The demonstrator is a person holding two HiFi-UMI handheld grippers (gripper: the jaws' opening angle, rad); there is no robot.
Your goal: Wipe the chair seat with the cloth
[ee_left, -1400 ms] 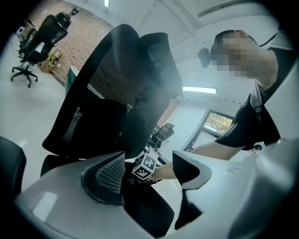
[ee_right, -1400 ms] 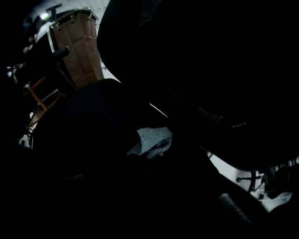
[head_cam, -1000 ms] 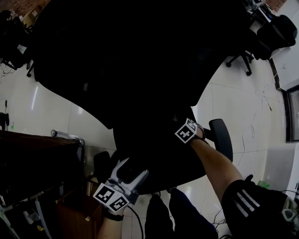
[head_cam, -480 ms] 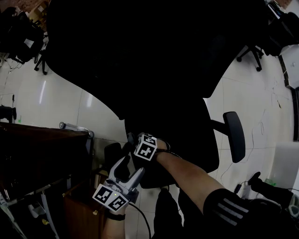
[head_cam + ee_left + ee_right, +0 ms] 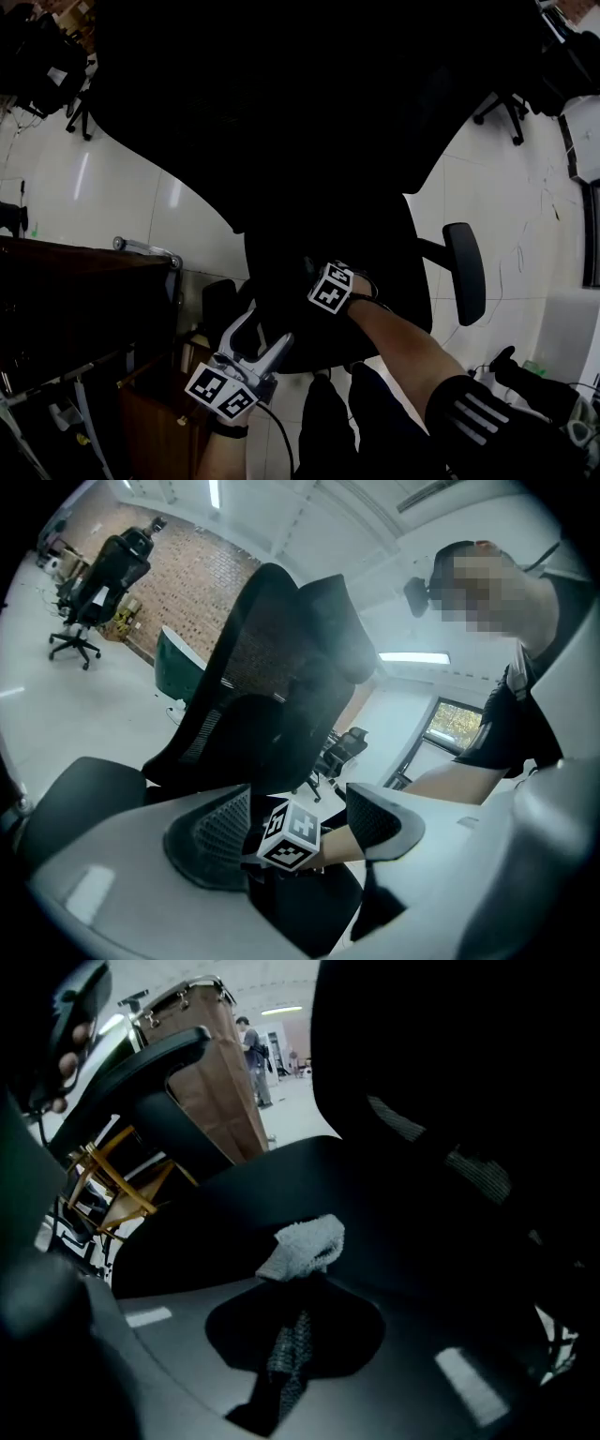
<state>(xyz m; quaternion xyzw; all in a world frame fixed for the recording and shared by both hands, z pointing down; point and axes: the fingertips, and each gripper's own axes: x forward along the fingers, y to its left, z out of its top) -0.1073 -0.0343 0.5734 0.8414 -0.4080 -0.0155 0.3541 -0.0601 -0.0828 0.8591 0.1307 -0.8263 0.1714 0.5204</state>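
The black chair seat fills the middle of the head view, very dark. My right gripper rests on its front left part, marker cube up. In the right gripper view it is shut on a pale grey cloth, which bunches out past the jaws onto the seat. My left gripper hovers at the seat's front left edge, open and holding nothing. The left gripper view shows its pads spread wide, with the right gripper's cube beyond them and the mesh backrest behind.
A dark wooden desk stands close on the left. The chair's right armrest and left armrest flank the seat. Other office chairs stand on the white tiled floor. My own legs are at the bottom.
The right gripper swept the cloth leftward across the seat toward the front left, then came back slightly right. The left gripper stayed near the seat's front left edge.
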